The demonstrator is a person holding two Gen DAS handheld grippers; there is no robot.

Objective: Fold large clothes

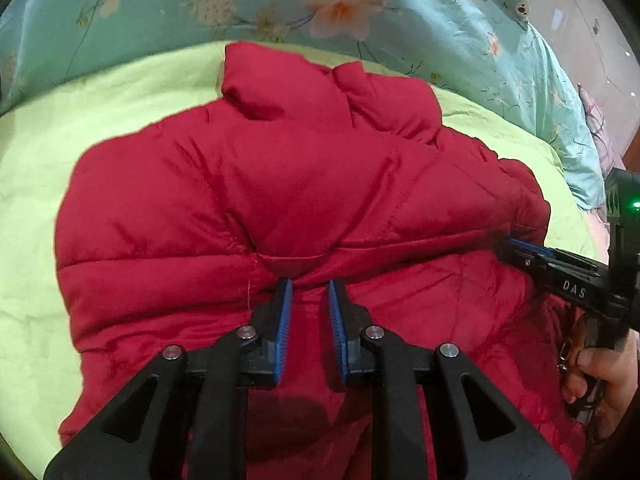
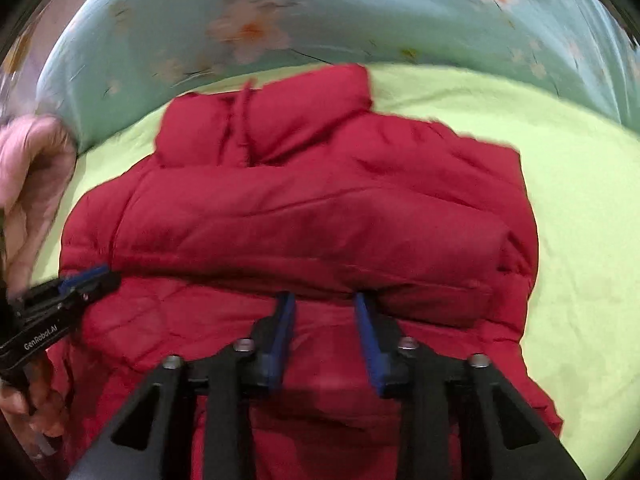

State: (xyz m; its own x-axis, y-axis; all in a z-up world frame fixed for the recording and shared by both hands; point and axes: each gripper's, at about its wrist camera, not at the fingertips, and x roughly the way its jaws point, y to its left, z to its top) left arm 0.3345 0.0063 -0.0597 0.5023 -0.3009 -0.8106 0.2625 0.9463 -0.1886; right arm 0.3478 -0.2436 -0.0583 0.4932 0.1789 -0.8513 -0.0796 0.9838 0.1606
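Around: red jacket (image 1: 280, 200) lies on green sheet (image 1: 36, 168), floral quilt (image 1: 160, 4) beyond.
Left gripper (image 1: 310, 284): narrow, nipping the jacket's fold.
Right gripper (image 2: 325, 298): narrow at the fold; grip unclear.

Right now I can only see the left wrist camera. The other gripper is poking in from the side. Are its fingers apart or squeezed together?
Observer: The right wrist view shows the right gripper with fingers apart, tips at the red jacket's folded edge; whether they pinch it, I cannot tell.
Operator: Its hand hides the jacket's near right side. What's there?
Observer: That edge lies on the green sheet, with sheet showing beside it.
Operator: Can you see my gripper?
Observer: Yes, the left gripper, side-on, with white GenRobot.AI lettering.
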